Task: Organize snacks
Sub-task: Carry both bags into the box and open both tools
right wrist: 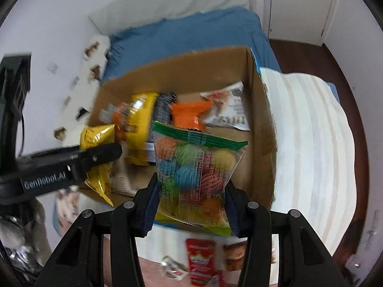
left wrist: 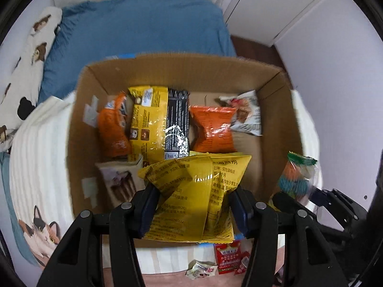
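Note:
An open cardboard box (left wrist: 83,119) stands on the bed and holds several snack packs: orange, yellow, black and white ones. My left gripper (left wrist: 194,203) is shut on a yellow snack bag (left wrist: 198,191) and holds it over the box's near side. My right gripper (right wrist: 191,205) is shut on a clear bag of coloured balls with a green top (right wrist: 194,174), held over the box's (right wrist: 261,129) near right part. That bag also shows at the right in the left wrist view (left wrist: 296,179). The left gripper and its yellow bag (right wrist: 98,148) show at the left in the right wrist view.
A red packet (left wrist: 227,256) and a small crumpled wrapper (left wrist: 201,269) lie on the bed in front of the box. A blue pillow (left wrist: 143,28) lies behind it and a striped white blanket (right wrist: 311,143) to its right. White cabinet doors (left wrist: 275,7) stand beyond.

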{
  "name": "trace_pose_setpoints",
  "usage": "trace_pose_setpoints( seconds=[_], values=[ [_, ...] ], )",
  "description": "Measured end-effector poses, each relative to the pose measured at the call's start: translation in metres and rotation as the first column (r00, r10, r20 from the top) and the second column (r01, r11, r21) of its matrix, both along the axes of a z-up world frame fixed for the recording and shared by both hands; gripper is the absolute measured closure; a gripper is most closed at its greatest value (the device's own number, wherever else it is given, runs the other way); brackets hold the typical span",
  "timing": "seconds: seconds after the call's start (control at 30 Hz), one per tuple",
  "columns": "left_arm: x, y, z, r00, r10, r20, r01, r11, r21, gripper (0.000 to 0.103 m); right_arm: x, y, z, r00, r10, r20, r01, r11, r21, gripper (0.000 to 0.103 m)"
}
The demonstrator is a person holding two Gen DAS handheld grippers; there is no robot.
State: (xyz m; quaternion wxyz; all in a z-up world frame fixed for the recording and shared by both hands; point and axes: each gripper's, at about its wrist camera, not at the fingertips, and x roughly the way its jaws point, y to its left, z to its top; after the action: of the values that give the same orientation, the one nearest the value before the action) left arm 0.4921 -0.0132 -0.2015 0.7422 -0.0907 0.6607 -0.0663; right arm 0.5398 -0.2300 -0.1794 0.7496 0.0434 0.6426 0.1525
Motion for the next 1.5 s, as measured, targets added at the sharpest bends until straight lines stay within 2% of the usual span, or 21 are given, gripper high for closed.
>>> trace_pose_setpoints(
  seconds=[0.17,0.33,0.37,0.43,0.5,0.57,0.7,0.83,1.0,1.13,1.33,1.5],
  values=[
    [0.014,-0.002,-0.043,0.995,-0.004,-0.095,0.005,1.000,0.016,0.051,0.009,0.000,-0.035,0.999,0.004,-0.048,-0.006,0.999,-0.047,0.052],
    [0.014,-0.004,-0.070,0.987,-0.019,-0.161,0.022,1.000,0.016,0.050,0.012,0.001,-0.058,0.995,0.009,-0.100,-0.015,0.998,-0.058,0.050],
    [0.012,-0.003,-0.074,0.984,-0.015,-0.179,0.019,1.000,0.021,0.050,0.012,0.001,-0.061,0.993,0.004,-0.116,-0.012,0.997,-0.072,0.046],
    [0.009,-0.002,-0.079,0.981,-0.007,-0.196,0.014,0.999,0.034,0.047,0.013,0.000,-0.063,0.993,-0.009,-0.115,-0.003,0.995,-0.100,0.025],
    [0.007,0.001,-0.079,0.982,0.003,-0.190,0.001,1.000,0.022,0.027,0.015,0.000,-0.063,0.995,-0.014,-0.101,0.000,0.991,-0.137,0.024],
    [0.006,0.007,-0.077,0.984,0.019,-0.177,-0.017,1.000,0.016,0.013,0.015,0.000,-0.067,0.991,-0.020,-0.132,0.003,0.992,-0.126,0.022],
    [0.003,0.014,-0.068,0.987,0.027,-0.156,-0.026,1.000,0.007,0.011,0.014,0.006,-0.070,0.990,-0.013,-0.143,-0.005,0.992,-0.124,0.012],
    [-0.005,0.018,-0.053,0.993,0.041,-0.107,-0.040,0.999,0.013,0.011,0.008,0.010,-0.063,0.991,-0.016,-0.129,-0.001,0.992,-0.129,0.005],
    [-0.020,0.017,-0.020,0.999,0.038,0.001,-0.038,0.999,0.036,0.011,0.001,0.010,-0.043,0.997,-0.018,-0.079,0.007,0.991,-0.131,0.004],
    [-0.034,0.015,0.007,0.994,0.043,0.096,-0.049,0.997,0.058,0.011,-0.012,0.008,-0.022,1.000,-0.023,-0.010,0.022,0.992,-0.122,0.004],
    [-0.072,0.021,0.039,0.969,0.051,0.241,-0.079,0.991,0.109,0.011,-0.041,0.001,0.005,0.992,-0.042,0.117,0.056,0.992,-0.116,0.004],
    [-0.108,0.022,0.060,0.946,0.042,0.323,-0.092,0.986,0.140,0.011,-0.073,-0.003,0.033,0.976,-0.047,0.213,0.070,0.992,-0.104,0.004]
  ],
)
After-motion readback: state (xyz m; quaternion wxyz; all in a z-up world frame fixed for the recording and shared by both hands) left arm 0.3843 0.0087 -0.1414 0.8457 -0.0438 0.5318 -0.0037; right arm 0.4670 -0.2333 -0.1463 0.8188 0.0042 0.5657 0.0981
